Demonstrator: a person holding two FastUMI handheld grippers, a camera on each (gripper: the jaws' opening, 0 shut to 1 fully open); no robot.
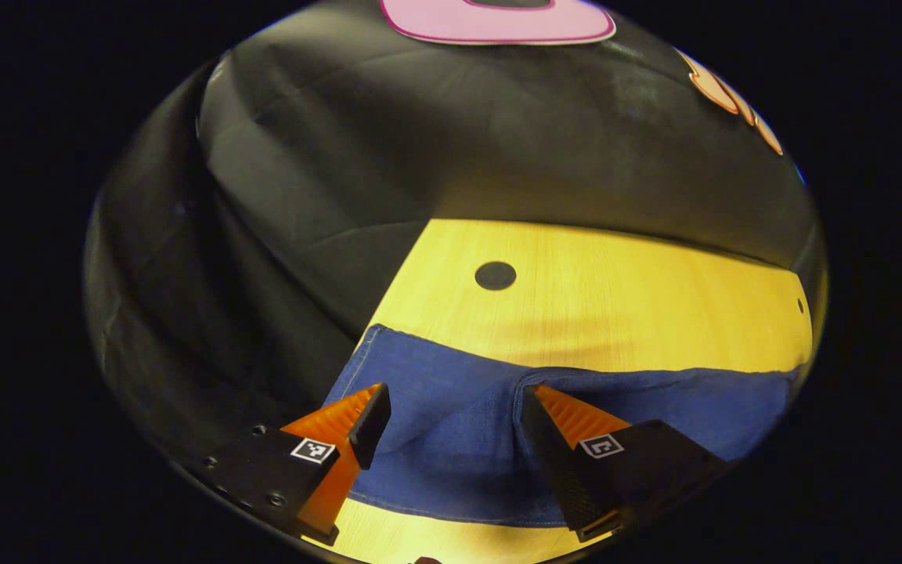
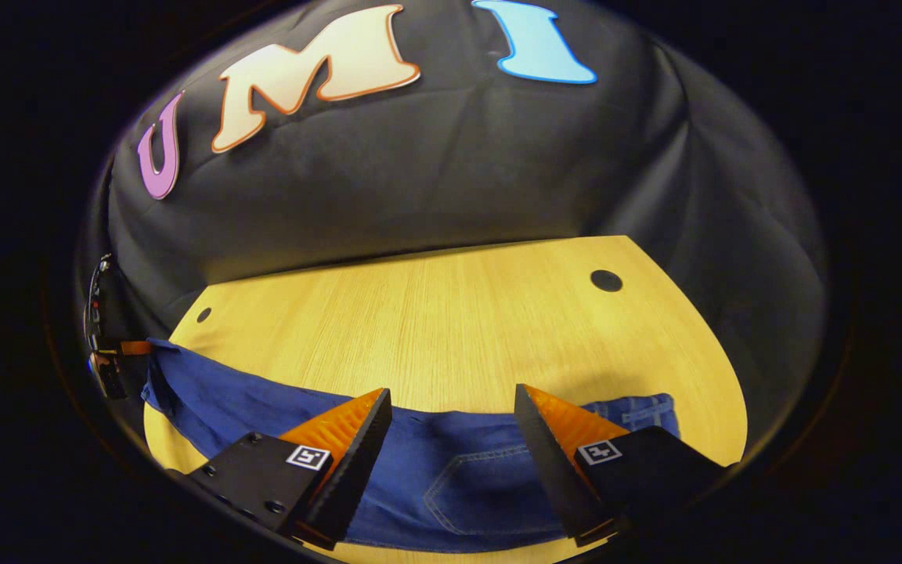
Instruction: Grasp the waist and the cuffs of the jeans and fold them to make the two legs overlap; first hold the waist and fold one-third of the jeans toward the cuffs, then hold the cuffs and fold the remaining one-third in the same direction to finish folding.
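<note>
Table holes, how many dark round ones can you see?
3 at most: a large hole and a small one in the left gripper view; the right gripper view's pair may repeat some. The jeans could hide others.

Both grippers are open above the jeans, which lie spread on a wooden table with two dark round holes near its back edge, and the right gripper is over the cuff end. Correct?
Not quite: the right gripper is over the waist end; the right gripper view shows a back pocket there. The rest stands: left gripper open, jeans on the wooden table.

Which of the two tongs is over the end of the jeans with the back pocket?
The right tongs: stitched pocket seams of the jeans lie between their open fingers. The left tongs hang open over plain denim with a hem edge.
</note>
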